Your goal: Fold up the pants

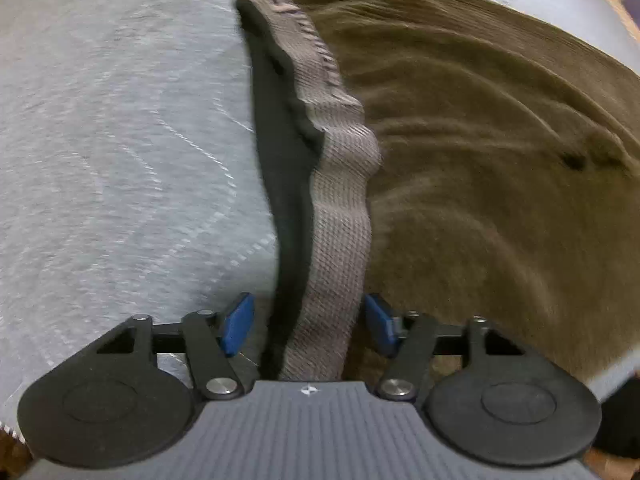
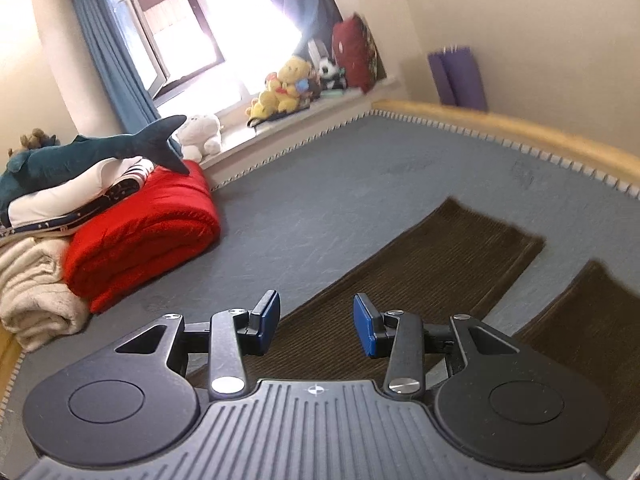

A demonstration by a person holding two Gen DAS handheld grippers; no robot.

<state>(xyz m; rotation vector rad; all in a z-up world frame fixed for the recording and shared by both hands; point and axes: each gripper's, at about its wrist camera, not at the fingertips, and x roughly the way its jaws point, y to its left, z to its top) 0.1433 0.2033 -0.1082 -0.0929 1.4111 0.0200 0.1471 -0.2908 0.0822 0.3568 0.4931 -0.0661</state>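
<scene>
A: Left gripper (image 1: 308,326) pose?
B: It's pointing straight down at the pants (image 1: 480,160), over the waistband (image 1: 340,208). Blue pads (image 1: 239,328) are standing apart, one each side of the waistband, not pressing it, so nothing is being clamped. View is blurring
A: Right gripper (image 2: 316,326)?
B: It's tilting gently downward, hovering above the trouser legs (image 2: 432,256). Jaws are sitting apart, nothing between them
A: Which way are the pants pointing?
B: They're lying flat on the grey mattress (image 2: 320,200). In the left view the waistband is running away from the gripper, with the brown body spreading to its right. In the right view the two legs are stretching away from the gripper toward the mattress's wooden edge (image 2: 520,124), hems at the far end, a strip of mattress showing between them
A: Look?
B: Dark olive-brown ribbed corduroy, rippling near the top; waistband is grey-brown knit elastic, wavy, with a dark inner lining (image 1: 288,200) showing beside it
</scene>
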